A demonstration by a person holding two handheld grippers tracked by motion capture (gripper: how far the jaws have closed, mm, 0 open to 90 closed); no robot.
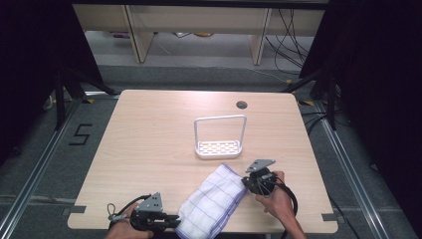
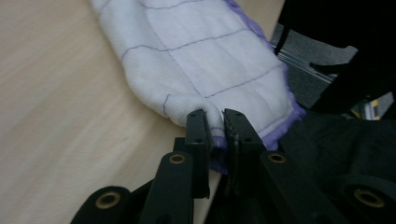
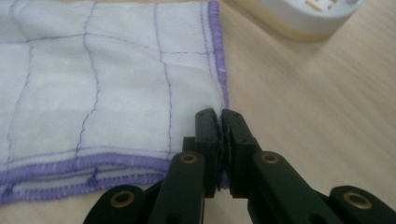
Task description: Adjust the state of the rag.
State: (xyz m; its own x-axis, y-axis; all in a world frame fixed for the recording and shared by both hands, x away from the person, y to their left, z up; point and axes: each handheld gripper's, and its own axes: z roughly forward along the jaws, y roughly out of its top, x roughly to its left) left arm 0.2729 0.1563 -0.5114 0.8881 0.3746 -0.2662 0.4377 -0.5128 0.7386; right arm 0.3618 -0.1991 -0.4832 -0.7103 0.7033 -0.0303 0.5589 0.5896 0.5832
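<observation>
While the white cloth (image 1: 212, 200) with thin purple lines lies folded at the near edge of the wooden table (image 1: 149, 144), both tongs pinch it. The left gripper (image 1: 171, 221) squeezes a fold at the cloth's near end. The right gripper (image 1: 246, 183) squeezes its far corner by the purple hem. A white rack (image 1: 219, 148) stands just behind the cloth.

The cloth (image 1: 211, 201) was white with a thin purple grid and purple-stitched edges — the little rack (image 1: 219, 141) was plain white, on a pale wood-grain table (image 1: 149, 134).
</observation>
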